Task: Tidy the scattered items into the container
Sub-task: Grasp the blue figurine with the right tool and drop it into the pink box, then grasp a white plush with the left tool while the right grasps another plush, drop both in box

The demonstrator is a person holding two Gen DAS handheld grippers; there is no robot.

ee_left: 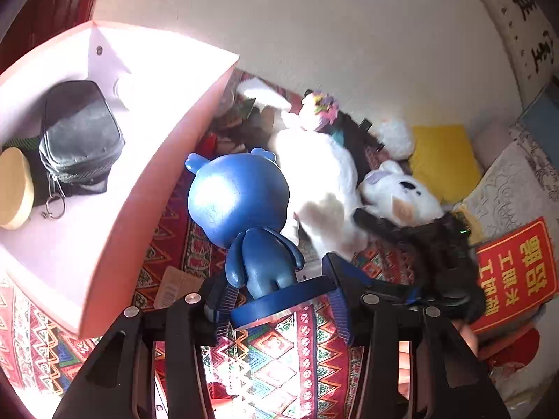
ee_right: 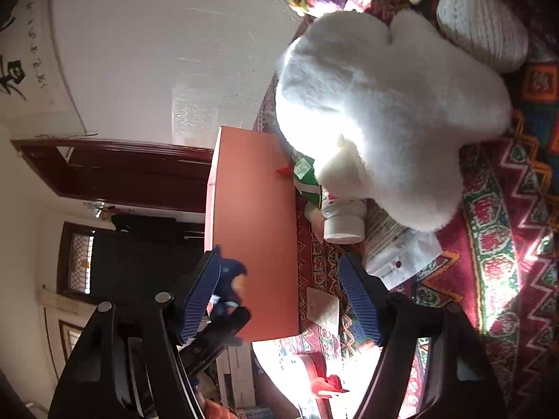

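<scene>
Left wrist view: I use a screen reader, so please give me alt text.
The left gripper clamps a blue figurine by its round base beside an open pink box holding a grey pouch. White plush toys lie beyond on a patterned cloth.

Blue figurine (ee_left: 241, 206) upright — beside pink box (ee_left: 146, 195)

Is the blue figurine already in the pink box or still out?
Still out. The blue figurine is gripped by its base in the left hand-held gripper, beside the pink box, over the rug.

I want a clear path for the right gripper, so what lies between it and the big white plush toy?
In the right wrist view, a white bottle and a clear printed packet lie between the right gripper and the white plush toy.
</scene>
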